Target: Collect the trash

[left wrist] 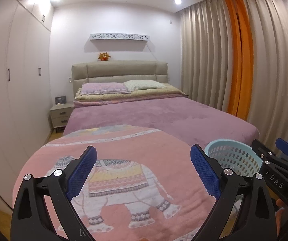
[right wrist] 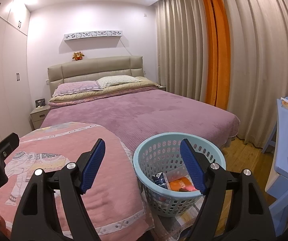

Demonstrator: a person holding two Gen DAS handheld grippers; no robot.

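The left tongs [left wrist: 144,158] gape empty over the pink elephant blanket [left wrist: 123,180], blue basket [left wrist: 234,158] just beside.

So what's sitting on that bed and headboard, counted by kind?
Pillows: 2, a purple pillow and a white dotted pillow
Elephant blankets: 1, the pink elephant blanket
Plush toys: 1, the orange plush toy on the headboard
Total: 4

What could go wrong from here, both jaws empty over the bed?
1. The light blue basket sits at the edge of the elephant blanket; a bump from the right gripper could tip it and spill the carton and orange wrapper.
2. The left gripper hangs close beside the right; they might collide.
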